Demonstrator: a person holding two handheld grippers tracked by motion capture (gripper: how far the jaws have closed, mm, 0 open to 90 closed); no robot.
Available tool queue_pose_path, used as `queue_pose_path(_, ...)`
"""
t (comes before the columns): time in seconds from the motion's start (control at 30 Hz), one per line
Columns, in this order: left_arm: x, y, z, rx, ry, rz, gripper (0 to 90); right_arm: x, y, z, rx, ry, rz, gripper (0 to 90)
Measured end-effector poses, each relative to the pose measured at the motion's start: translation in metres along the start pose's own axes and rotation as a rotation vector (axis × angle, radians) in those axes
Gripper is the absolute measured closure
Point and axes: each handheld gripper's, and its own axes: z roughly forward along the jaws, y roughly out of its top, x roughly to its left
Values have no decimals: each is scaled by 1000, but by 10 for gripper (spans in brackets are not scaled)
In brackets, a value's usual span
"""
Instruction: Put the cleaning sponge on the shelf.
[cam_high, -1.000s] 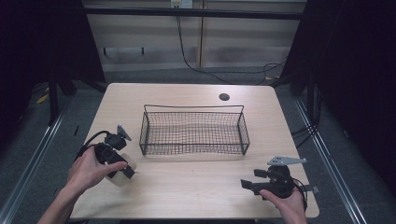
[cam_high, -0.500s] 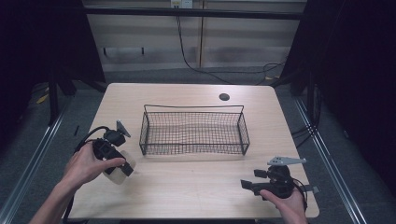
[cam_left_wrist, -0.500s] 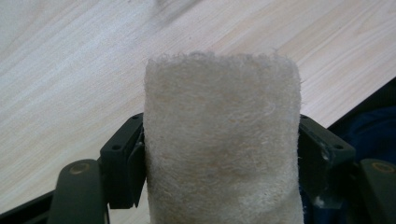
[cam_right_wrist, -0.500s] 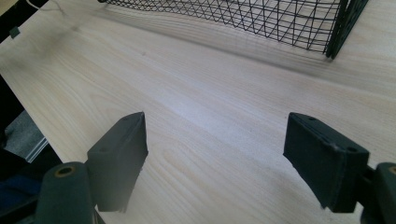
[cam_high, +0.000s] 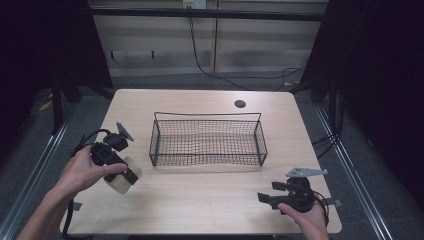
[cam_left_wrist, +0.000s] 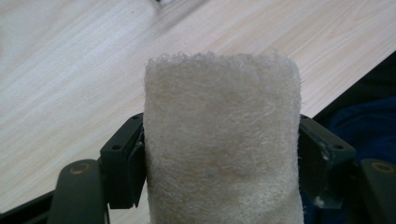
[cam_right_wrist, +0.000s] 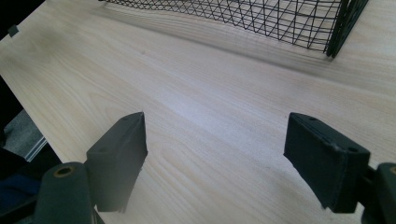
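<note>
Left gripper (cam_high: 126, 176), jaws clenched on a cream fibrous cylindrical roll (cam_left_wrist: 219, 140), held at eight o'clock from the black wire basket (cam_high: 207, 142). Right gripper (cam_right_wrist: 224, 154), jaws released, above the pale wooden surface (cam_right_wrist: 196, 93).

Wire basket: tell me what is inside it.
Nothing lies inside the wire basket; the table shows through its mesh. The pale fuzzy roll sits apart, gripped by the left gripper. No part of the basket floor is covered.
</note>
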Motion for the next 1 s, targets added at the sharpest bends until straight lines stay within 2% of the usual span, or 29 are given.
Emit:
queue_pose_path(0.1,0,4,-4,-11,-19,1,282,0,0,0,-1,1,-1,210)
queue_pose_path(0.37,0,7,-22,-17,-12,4,282,0,0,0,0,-1,1,208)
queue_pose_path(0.53,-2,9,-30,-31,9,10,282,-1,0,0,0,0,0,207)
queue_pose_path(0.63,-4,10,-35,-54,-14,17,282,-1,0,0,1,-2,2,207)
queue_pose_path(1.0,-5,18,-49,-57,-13,14,283,-1,0,0,1,0,4,207)
